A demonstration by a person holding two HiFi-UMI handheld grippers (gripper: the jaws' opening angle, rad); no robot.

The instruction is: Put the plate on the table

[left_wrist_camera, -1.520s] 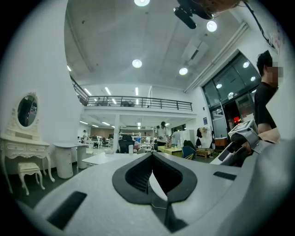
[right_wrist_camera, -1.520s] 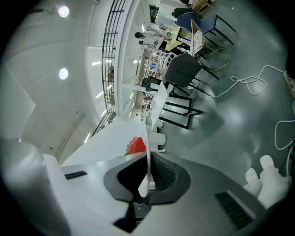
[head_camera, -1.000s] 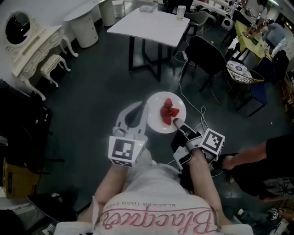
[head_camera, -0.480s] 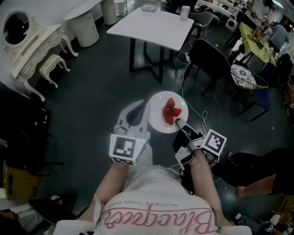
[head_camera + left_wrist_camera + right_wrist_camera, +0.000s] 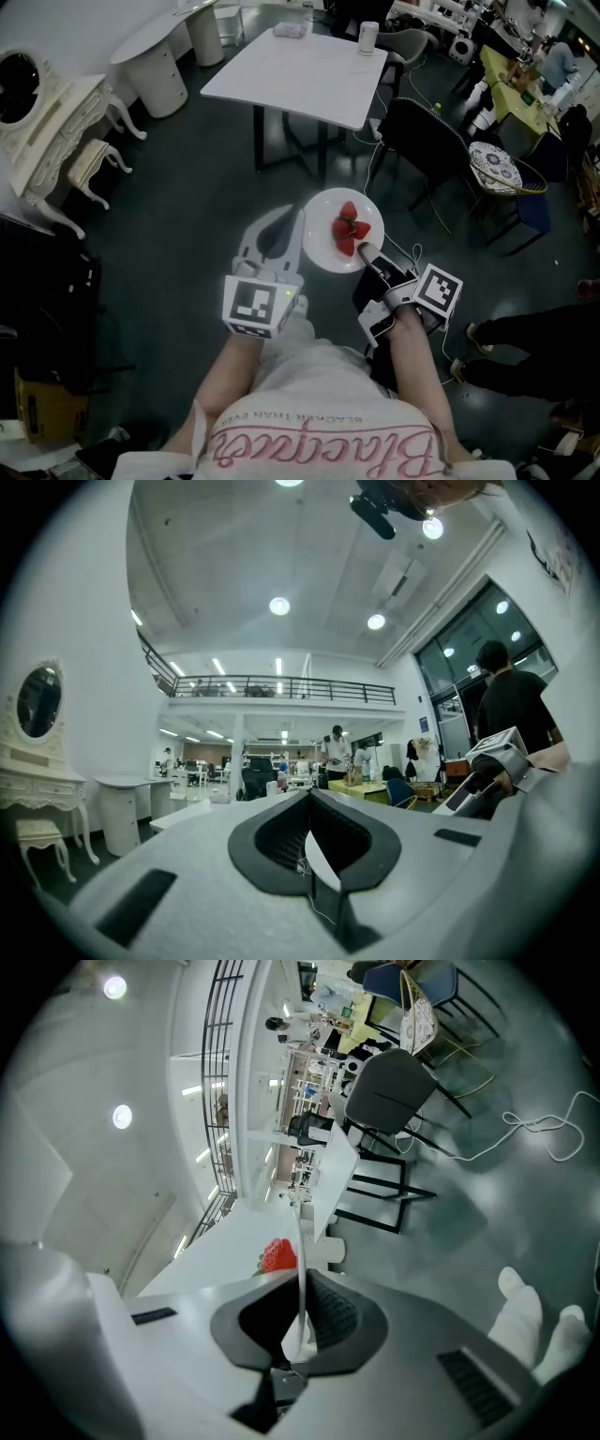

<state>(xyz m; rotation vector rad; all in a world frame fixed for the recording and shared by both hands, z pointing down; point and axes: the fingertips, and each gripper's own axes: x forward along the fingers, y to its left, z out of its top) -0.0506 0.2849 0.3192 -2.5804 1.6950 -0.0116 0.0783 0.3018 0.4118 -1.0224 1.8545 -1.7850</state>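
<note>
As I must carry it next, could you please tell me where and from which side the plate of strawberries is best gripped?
Grip the plate by its thin rim, coming in level from the side, edge-on. The strawberries sit in the middle, so the rim is free. The left claw and right claw hold it so, on two sides.

You are holding the plate [image 5: 319, 246] in the middle of the frame, over the floor, with the left gripper [image 5: 292, 225] pinching its left rim and the right gripper [image 5: 366, 253] pinching its lower right rim. Strawberries [image 5: 349, 228] are lying on it, toward its right side. The table [image 5: 300, 70] is standing well apart at top centre, with a cup [image 5: 368, 36] sitting near its far right corner and a chair [image 5: 424, 117] standing just right of it. A dressing table [image 5: 52, 108] and a stool [image 5: 94, 155] are standing at the upper left.
</note>
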